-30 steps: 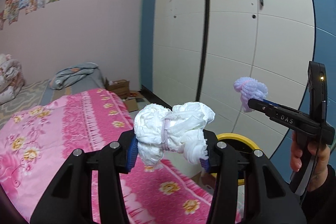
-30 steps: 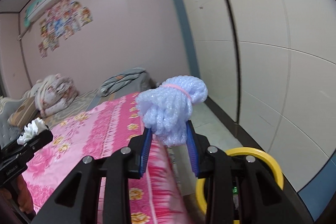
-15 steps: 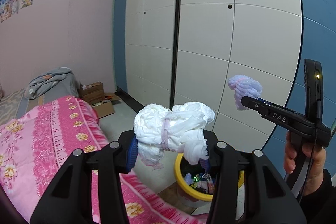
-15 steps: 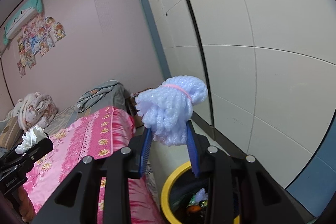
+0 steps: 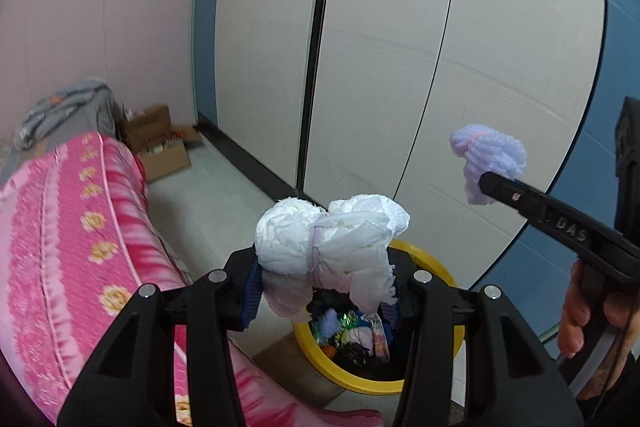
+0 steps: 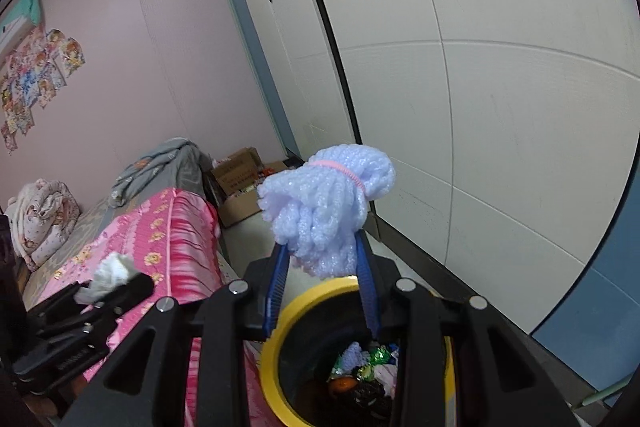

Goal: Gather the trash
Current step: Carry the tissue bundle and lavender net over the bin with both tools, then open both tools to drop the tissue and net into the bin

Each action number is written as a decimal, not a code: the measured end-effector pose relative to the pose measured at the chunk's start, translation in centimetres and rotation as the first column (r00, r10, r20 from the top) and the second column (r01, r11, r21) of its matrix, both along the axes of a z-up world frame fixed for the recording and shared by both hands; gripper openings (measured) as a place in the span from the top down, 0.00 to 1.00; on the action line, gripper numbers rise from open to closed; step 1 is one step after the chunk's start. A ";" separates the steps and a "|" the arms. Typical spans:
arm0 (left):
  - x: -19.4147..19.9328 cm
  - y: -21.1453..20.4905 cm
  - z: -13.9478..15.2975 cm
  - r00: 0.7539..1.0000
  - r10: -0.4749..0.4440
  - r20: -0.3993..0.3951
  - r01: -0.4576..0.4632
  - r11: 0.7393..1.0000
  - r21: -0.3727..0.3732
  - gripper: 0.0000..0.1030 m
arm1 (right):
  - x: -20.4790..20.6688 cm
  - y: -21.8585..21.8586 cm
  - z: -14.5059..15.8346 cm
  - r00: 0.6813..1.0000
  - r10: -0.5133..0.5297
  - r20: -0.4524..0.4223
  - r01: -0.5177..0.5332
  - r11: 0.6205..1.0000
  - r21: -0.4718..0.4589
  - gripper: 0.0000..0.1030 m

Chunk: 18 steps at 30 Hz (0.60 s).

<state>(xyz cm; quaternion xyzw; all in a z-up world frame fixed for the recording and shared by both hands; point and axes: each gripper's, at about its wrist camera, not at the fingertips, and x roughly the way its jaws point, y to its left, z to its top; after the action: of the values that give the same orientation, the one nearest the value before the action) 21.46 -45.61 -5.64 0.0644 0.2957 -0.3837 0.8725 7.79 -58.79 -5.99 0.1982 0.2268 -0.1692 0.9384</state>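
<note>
My left gripper [image 5: 322,291] is shut on a crumpled white cloth wad [image 5: 328,247] tied with a pale band. It hangs above the near rim of a yellow trash bin [image 5: 432,263] on the floor, which holds wrappers and scraps. My right gripper [image 6: 322,287] is shut on a lilac foam-net bundle [image 6: 326,211] with a pink band, above the same bin [image 6: 276,355]. The right gripper also shows in the left wrist view [image 5: 486,183] with the lilac bundle [image 5: 486,159]. The left gripper shows in the right wrist view [image 6: 120,285] with the white wad [image 6: 110,273].
A bed with a pink flowered cover [image 5: 60,247] lies left of the bin. White wardrobe doors [image 5: 400,47] stand close behind it. Cardboard boxes [image 5: 160,147] sit on the floor by the pink wall. Folded bedding [image 6: 40,215] lies on the bed.
Both grippers have swung right from over the bed toward the wardrobe and tilted down. The yellow bin has come fully into view beneath both held items.
</note>
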 end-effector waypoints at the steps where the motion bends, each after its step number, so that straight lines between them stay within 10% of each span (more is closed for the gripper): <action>1: 0.2 -0.5 -0.8 1.000 -0.001 -0.014 0.001 1.000 0.008 0.56 | 0.1 -0.2 -0.5 1.000 -0.003 -0.009 0.003 1.000 0.007 0.70; 18: 2.4 -4.1 -8.8 0.980 -0.027 -0.198 0.040 0.997 0.059 0.47 | 0.4 -2.4 -4.6 0.996 -0.046 -0.071 0.054 0.992 0.113 0.58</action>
<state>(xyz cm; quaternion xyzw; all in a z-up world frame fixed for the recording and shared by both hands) 23.85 -49.74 -14.40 0.0583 0.3913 -0.3933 0.8299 8.18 -61.23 -10.62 0.2518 0.2631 -0.1859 0.9126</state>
